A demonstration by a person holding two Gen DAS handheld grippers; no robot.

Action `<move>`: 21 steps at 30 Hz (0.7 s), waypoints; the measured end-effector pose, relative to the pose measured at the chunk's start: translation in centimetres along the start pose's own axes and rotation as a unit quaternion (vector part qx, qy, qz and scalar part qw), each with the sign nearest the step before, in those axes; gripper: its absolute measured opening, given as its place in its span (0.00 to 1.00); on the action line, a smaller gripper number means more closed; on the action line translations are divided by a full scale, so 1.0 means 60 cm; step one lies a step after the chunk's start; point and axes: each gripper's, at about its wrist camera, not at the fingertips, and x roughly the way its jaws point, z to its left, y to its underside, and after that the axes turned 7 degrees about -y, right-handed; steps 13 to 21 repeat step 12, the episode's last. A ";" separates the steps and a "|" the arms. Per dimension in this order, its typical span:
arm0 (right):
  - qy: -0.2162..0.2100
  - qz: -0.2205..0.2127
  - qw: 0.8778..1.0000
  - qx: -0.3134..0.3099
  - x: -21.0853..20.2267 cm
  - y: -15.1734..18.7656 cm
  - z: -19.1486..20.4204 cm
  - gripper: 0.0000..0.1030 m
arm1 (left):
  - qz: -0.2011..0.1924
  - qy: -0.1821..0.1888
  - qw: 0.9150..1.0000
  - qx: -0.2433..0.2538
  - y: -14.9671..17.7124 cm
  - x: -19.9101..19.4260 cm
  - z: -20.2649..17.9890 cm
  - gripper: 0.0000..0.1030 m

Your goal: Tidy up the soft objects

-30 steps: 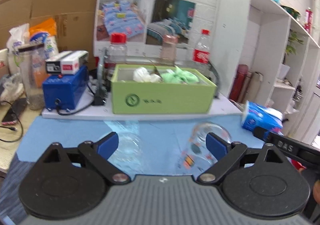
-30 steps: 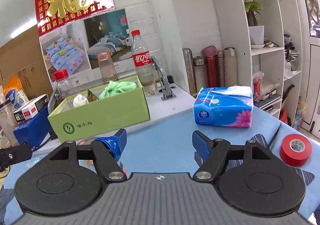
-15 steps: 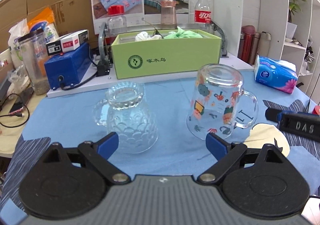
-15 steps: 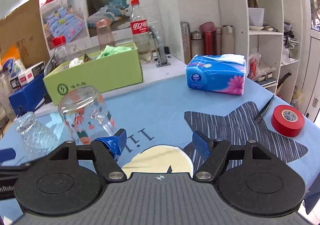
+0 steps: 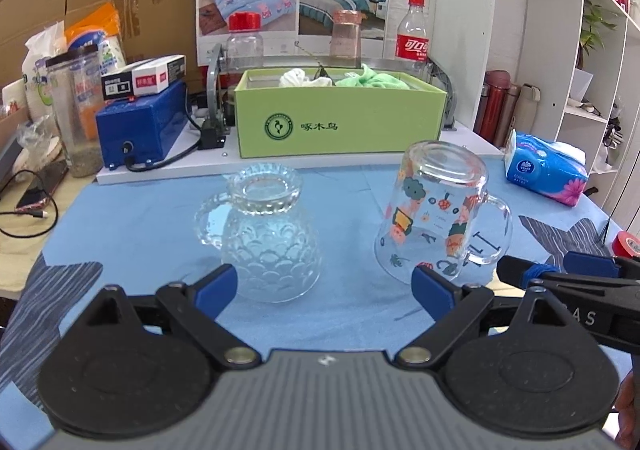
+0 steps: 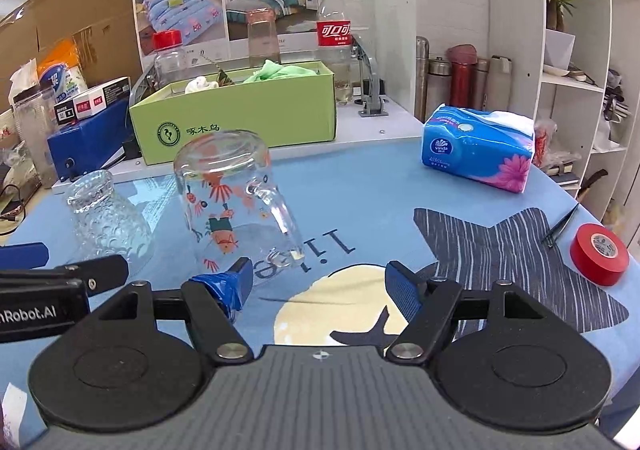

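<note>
Two glass mugs stand upside down on the blue-clothed desk point(image 5: 132, 226): one textured mug point(image 5: 268, 238) at centre left, one cartoon-printed mug point(image 5: 436, 209) at centre right. Behind them, one green box point(image 5: 340, 125) holds two soft things, a white cloth point(image 5: 294, 77) and a green cloth point(image 5: 372, 78), possibly with something small between. The left claw point(image 5: 326, 286) and right claw point(image 6: 320, 282) both gape, released, grasping nothing.
</note>
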 end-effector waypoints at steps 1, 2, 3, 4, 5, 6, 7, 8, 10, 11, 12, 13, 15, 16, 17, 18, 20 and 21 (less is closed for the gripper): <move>-0.001 0.000 1.000 -0.001 0.000 0.000 0.001 0.57 | -0.004 -0.005 1.000 0.002 0.000 -0.002 0.000 0.90; -0.001 0.000 1.000 -0.001 -0.001 0.000 0.003 0.57 | -0.008 -0.009 1.000 0.004 0.000 -0.004 -0.001 0.90; -0.002 0.001 1.000 -0.002 -0.001 0.000 0.004 0.57 | -0.013 -0.012 1.000 0.008 0.001 -0.006 -0.002 0.90; -0.003 0.001 1.000 -0.001 -0.001 0.000 0.004 0.57 | -0.017 -0.014 1.000 0.011 0.001 -0.009 -0.003 0.90; -0.004 0.001 1.000 0.000 -0.002 0.001 0.004 0.58 | -0.020 -0.014 1.000 0.013 0.001 -0.011 -0.005 0.90; -0.005 0.001 1.000 0.001 -0.002 0.000 0.004 0.57 | -0.022 -0.015 1.000 0.014 0.001 -0.014 -0.006 0.90; -0.006 0.001 1.000 0.003 -0.003 0.000 0.004 0.58 | -0.023 -0.016 1.000 0.014 0.001 -0.015 -0.007 0.90; -0.008 0.000 1.000 0.005 -0.004 0.000 0.004 0.58 | -0.023 -0.016 1.000 0.014 0.000 -0.016 -0.007 0.90; -0.010 -0.002 1.000 0.006 -0.006 0.000 0.004 0.58 | -0.022 -0.016 1.000 0.014 0.000 -0.017 -0.008 0.90; -0.011 -0.003 1.000 0.006 -0.006 0.000 0.004 0.58 | -0.020 -0.015 1.000 0.015 0.000 -0.017 -0.008 0.90; -0.011 -0.003 1.000 0.007 -0.007 0.000 0.004 0.58 | -0.015 -0.012 1.000 0.016 -0.001 -0.016 -0.007 0.90; -0.011 -0.003 1.000 0.007 -0.007 0.000 0.004 0.58 | -0.015 -0.012 1.000 0.016 -0.001 -0.016 -0.007 0.90; -0.011 -0.003 1.000 0.007 -0.007 0.000 0.004 0.58 | -0.015 -0.012 1.000 0.016 -0.001 -0.016 -0.007 0.90; -0.011 -0.003 1.000 0.007 -0.007 0.000 0.004 0.58 | -0.015 -0.012 1.000 0.016 -0.001 -0.016 -0.007 0.90; -0.011 -0.003 1.000 0.007 -0.007 0.000 0.004 0.58 | -0.015 -0.012 1.000 0.016 -0.001 -0.016 -0.007 0.90; -0.011 -0.003 1.000 0.007 -0.007 0.000 0.004 0.58 | -0.015 -0.012 1.000 0.016 -0.001 -0.016 -0.007 0.90; -0.011 -0.003 1.000 0.007 -0.007 0.000 0.004 0.58 | -0.015 -0.012 1.000 0.016 -0.001 -0.016 -0.007 0.90; -0.011 -0.003 1.000 0.007 -0.007 0.000 0.004 0.58 | -0.015 -0.012 1.000 0.016 -0.001 -0.016 -0.007 0.90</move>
